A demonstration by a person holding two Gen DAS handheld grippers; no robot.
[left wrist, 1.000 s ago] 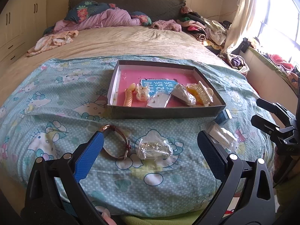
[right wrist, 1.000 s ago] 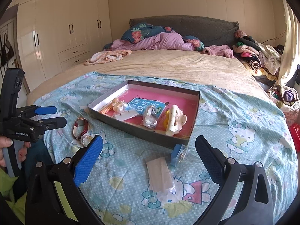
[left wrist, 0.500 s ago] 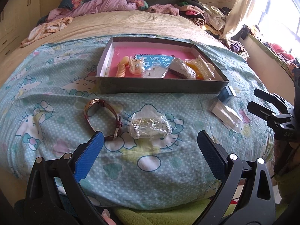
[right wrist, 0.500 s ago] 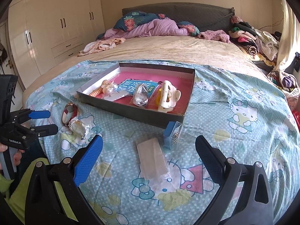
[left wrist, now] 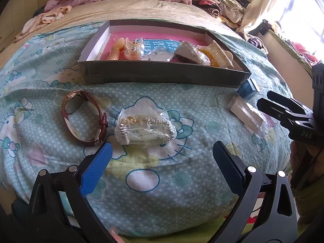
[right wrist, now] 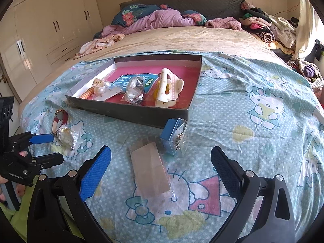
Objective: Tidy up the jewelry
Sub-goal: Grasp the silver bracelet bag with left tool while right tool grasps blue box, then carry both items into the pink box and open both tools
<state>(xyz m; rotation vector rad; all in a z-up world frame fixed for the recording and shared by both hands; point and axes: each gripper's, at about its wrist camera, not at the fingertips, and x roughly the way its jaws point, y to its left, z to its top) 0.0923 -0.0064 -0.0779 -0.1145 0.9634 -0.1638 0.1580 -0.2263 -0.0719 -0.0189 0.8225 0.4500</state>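
A grey box (left wrist: 162,75) (right wrist: 129,112) with a pink floor lies on the bed and holds hair clips, a coil tie and bagged pieces. In front of it lie a brown-strapped watch (left wrist: 81,115) (right wrist: 58,119) and a clear bag of silver bracelets (left wrist: 144,127) (right wrist: 65,135). My left gripper (left wrist: 162,156) (right wrist: 47,147) stands open just short of that bag. A flat clear packet (right wrist: 148,170) (left wrist: 246,115) and a small blue box of studs (right wrist: 175,133) (left wrist: 248,88) lie further right. My right gripper (right wrist: 161,158) (left wrist: 269,101) hangs open over the flat packet.
The blue cartoon-cat sheet (right wrist: 253,105) covers the near bed, a beige cover behind it. Pillows and a purple duvet (right wrist: 162,18) lie at the headboard, clothes (right wrist: 269,28) at the far right. White wardrobes (right wrist: 40,30) stand left, a window (left wrist: 303,10) right.
Both grippers have moved forward and down toward the bed. The bracelet bag and watch now sit closer to my left gripper, the flat packet closer to my right. Both stay open.
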